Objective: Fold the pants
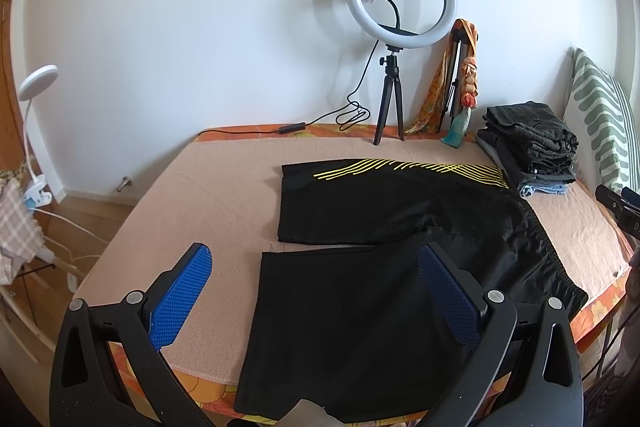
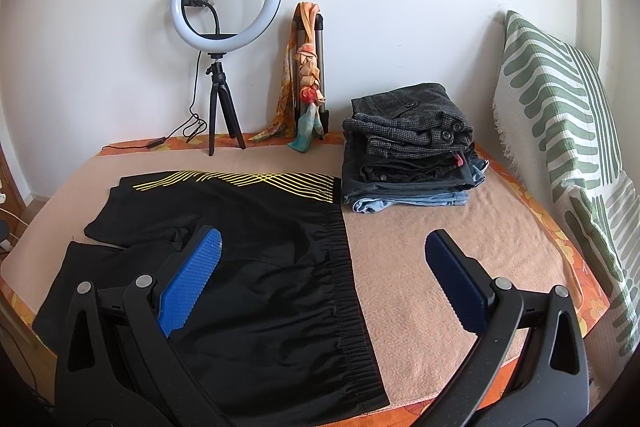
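Black shorts with yellow stripes on the far leg lie spread flat on the tan blanket, legs to the left, elastic waistband to the right. My left gripper is open and empty above the near leg's hem. My right gripper is open and empty above the waistband, with its left finger over the shorts and its right finger over the blanket.
A stack of folded pants sits at the back right of the bed. A ring light on a tripod and a scarf-wrapped tripod stand by the wall. A green-striped pillow leans at the right. A desk lamp stands left.
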`<state>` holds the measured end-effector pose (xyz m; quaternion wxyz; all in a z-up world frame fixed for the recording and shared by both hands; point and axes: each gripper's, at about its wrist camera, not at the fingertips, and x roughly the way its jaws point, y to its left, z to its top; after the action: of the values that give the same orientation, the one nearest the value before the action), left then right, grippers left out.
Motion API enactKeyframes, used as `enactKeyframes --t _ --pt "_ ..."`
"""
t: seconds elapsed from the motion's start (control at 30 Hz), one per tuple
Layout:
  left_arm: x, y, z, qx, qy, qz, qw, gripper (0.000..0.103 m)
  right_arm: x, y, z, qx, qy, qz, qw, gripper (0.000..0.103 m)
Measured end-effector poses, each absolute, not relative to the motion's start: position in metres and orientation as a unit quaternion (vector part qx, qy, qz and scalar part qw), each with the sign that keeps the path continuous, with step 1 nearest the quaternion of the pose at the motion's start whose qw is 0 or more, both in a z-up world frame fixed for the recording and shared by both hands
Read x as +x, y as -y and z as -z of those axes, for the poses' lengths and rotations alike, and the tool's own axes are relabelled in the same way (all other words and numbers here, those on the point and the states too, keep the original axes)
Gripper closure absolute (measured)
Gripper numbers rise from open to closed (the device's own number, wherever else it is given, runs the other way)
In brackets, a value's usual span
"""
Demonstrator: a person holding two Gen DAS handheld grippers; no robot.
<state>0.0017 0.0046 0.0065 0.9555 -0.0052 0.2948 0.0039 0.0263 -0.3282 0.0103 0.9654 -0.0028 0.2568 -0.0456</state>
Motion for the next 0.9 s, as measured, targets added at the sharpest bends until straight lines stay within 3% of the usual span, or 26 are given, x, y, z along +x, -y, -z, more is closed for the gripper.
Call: enactKeyframes --t 0.9 --pt "0.0018 -0.0025 -0.0047 -0.006 -0.296 -0.005 0.955 0.0 0.0276 0.3266 -0.0096 -0.002 -0.257 0.045 0.965 0.0"
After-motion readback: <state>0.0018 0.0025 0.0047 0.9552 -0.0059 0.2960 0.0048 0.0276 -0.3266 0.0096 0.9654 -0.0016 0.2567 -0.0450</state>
